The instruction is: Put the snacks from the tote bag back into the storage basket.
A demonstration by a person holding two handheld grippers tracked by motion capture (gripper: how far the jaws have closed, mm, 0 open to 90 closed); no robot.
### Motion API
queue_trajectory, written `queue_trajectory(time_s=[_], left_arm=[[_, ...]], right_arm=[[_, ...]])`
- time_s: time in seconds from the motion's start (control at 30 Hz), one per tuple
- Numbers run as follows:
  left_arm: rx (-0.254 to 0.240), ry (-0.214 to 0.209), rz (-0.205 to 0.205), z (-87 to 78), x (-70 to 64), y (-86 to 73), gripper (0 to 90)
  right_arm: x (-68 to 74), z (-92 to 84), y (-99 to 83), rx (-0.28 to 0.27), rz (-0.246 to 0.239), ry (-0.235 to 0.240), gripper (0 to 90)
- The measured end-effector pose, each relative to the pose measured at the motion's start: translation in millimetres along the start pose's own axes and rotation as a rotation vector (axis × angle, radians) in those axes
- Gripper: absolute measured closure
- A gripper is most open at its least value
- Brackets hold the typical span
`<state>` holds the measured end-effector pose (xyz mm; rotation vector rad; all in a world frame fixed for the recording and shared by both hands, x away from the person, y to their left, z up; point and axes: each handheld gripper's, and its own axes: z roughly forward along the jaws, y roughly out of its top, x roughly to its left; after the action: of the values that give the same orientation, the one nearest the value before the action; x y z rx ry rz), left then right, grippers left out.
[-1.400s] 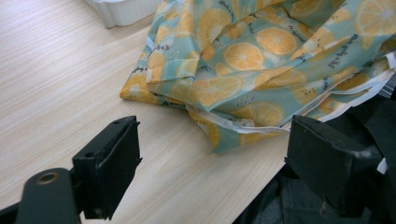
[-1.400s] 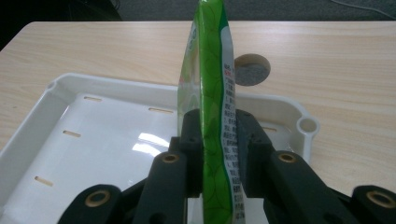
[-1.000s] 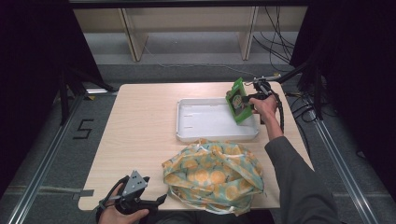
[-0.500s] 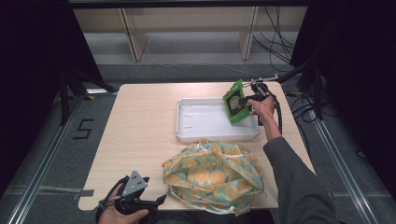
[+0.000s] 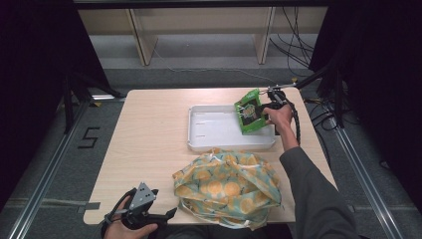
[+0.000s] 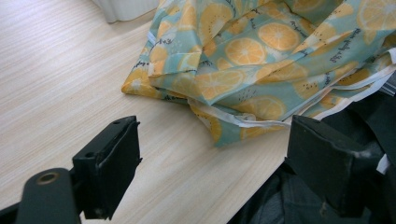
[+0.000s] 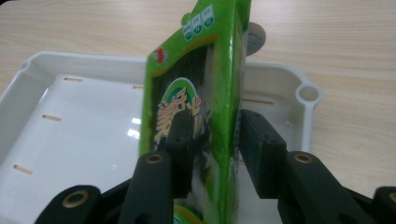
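Note:
A green snack packet stands on edge at the right end of the white tray, tilted. My right gripper reaches in from the right with the packet between its jaws. The jaws have just been opening. In the right gripper view the left pad lies against the packet's printed face, and a narrow gap shows beside the right pad. My left gripper rests at the table's front left edge. Its jaws are open over bare wood.
A crumpled cloth bag with an orange-slice print lies at the table's front middle, just right of the left gripper and close to the tray's near rim. Bare tabletop lies left of the tray. Cables hang off the right edge.
The green packet has come down and slightly left, from above the tray's right rim into the tray. The right jaws have widened around it. The left gripper has stayed put.

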<state>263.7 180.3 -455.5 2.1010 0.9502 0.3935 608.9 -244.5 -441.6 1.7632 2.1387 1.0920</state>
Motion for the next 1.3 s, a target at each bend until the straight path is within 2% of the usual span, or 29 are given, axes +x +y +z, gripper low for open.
queue_trajectory(time_s=[0.03,0.07,0.1,0.17,0.2,0.3,0.33,0.37,0.4,0.43,0.47,0.5,0.53,0.57,0.6,0.67,0.73,0.8,0.83,0.87,0.93,0.97,1.0,1.03,1.07,1.13,1.2,1.23,1.3], left_arm=[[-0.002,0.001,0.001,0.0,0.1,0.1,16.8],[-0.013,0.006,-0.016,0.8,-0.8,0.1,16.8],[-0.004,0.002,-0.015,-0.1,-0.4,-0.1,16.8],[-0.023,0.001,-0.015,0.8,-0.9,0.2,16.8],[0.001,0.007,0.010,-0.6,0.9,0.2,16.8],[-0.016,0.007,-0.010,0.0,-0.3,-0.4,16.8],[-0.015,0.002,-0.032,0.3,-1.0,-0.7,16.8],[-0.016,0.009,-0.023,-0.1,-0.7,-0.6,16.8],[-0.014,0.010,-0.006,-0.5,0.5,-0.5,16.8],[-0.014,0.011,-0.008,-0.6,0.2,-0.6,16.8],[-0.014,0.010,-0.007,-0.6,0.2,-0.4,16.8],[-0.015,0.011,-0.007,-0.5,0.1,-0.3,16.8],[-0.015,0.011,-0.005,-0.5,0.4,-0.4,16.8],[-0.013,0.011,-0.008,-0.5,0.5,-0.6,16.8],[-0.015,0.013,-0.010,-0.4,0.5,-0.7,16.8],[-0.005,0.008,0.002,-1.0,1.6,0.0,16.8],[-0.014,0.008,-0.008,-0.3,1.0,-0.1,16.8],[-0.021,0.012,-0.026,0.4,-0.3,-0.3,16.8],[-0.018,0.007,-0.037,0.6,-0.5,-0.3,16.8],[-0.017,0.009,-0.028,0.4,0.4,-0.3,16.8],[-0.007,0.011,-0.028,-0.5,0.8,-0.4,16.8],[-0.001,0.009,-0.018,-1.1,1.6,-0.6,16.8],[0.000,0.010,-0.023,-1.0,1.3,-0.4,16.9],[-0.007,0.012,-0.025,-0.7,1.2,-0.6,16.8],[-0.019,0.015,-0.032,-0.1,0.6,-0.5,16.9],[-0.019,0.016,-0.022,-0.4,1.1,-0.2,16.9],[-0.016,0.020,-0.017,-0.2,1.5,0.2,16.9],[-0.010,0.022,-0.020,-0.5,1.3,0.2,16.9],[-0.016,0.015,-0.021,-0.3,1.7,0.0,16.9]], right_arm=[[-0.2,0.0,-0.2,0.001,-0.005,-0.001,65.9],[-0.7,-0.4,-0.1,-0.003,-0.022,-0.028,67.1],[0.9,0.0,-0.2,-0.004,-0.008,-0.047,67.1],[0.9,-0.2,-0.3,0.005,-0.008,-0.036,66.8],[0.5,0.1,-0.3,-0.010,-0.019,-0.052,66.8],[-0.3,-0.6,0.0,-0.029,-0.013,-0.045,66.5],[-0.4,-2.5,0.6,-0.012,-0.010,-0.046,66.2],[-1.8,-4.7,1.1,-0.009,-0.030,-0.063,66.1],[-2.0,-4.2,1.0,-0.041,-0.029,-0.044,65.9],[-1.3,-7.2,1.9,-0.023,0.000,-0.004,65.6],[-1.1,-9.4,2.1,-0.014,0.002,-0.003,65.1],[-4.3,-7.6,1.9,-0.077,-0.062,-0.041,64.5],[-4.7,-12.3,3.3,-0.052,-0.093,-0.031,64.0],[-2.8,-13.7,2.8,-0.062,-0.078,-0.030,63.9],[-5.5,-13.7,3.4,-0.092,-0.107,0.004,63.7],[4.9,-23.8,2.4,-0.047,-0.025,-0.007,62.5],[-0.2,-26.2,2.8,-0.090,-0.128,0.016,61.9],[6.5,-33.8,1.6,-0.063,-0.076,0.043,61.5],[4.4,-35.6,1.5,-0.075,-0.123,0.013,61.0],[8.2,-38.2,0.6,-0.077,-0.108,0.044,60.7],[12.3,-45.2,-1.6,-0.049,-0.111,0.036,59.8],[15.7,-47.4,-3.5,-0.046,-0.087,0.043,59.5],[14.4,-49.3,-4.0,-0.051,-0.124,0.028,59.2],[14.7,-52.2,-5.3,-0.048,-0.137,0.039,58.9],[15.4,-53.5,-6.9,-0.058,-0.139,0.062,58.6],[17.6,-57.7,-9.6,-0.063,-0.143,0.066,57.7],[17.9,-61.6,-11.2,-0.080,-0.191,0.067,57.4],[20.7,-65.7,-12.6,-0.062,-0.169,0.063,57.4],[19.9,-68.3,-14.5,-0.092,-0.207,0.077,57.2]])
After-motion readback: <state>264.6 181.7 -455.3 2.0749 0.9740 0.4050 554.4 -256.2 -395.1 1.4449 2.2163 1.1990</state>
